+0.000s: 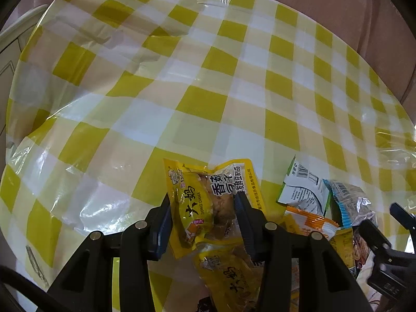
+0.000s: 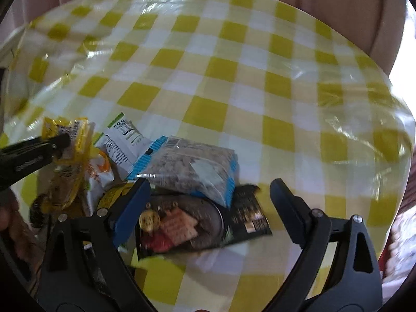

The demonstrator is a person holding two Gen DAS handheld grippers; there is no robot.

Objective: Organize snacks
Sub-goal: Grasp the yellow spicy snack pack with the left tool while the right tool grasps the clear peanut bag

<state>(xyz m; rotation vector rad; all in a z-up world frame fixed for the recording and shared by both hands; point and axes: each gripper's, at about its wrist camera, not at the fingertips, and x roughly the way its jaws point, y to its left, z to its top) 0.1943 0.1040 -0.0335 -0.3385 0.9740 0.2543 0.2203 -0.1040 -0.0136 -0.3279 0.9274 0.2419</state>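
Note:
In the left wrist view my left gripper is shut on a yellow snack packet, its pads pressing on both sides. A second yellow packet lies under it. To the right lie a white-and-green packet, an orange packet and a clear blue-edged packet. My right gripper stands wide open over a black packet, touching nothing. The blue-edged packet lies partly on the black one. The left gripper with its yellow packet shows at the left.
A glossy yellow-and-white checked cloth covers the round table, and the snack pile sits near its front edge. Pink upholstery lies beyond the far rim. A hand shows at the left edge of the right wrist view.

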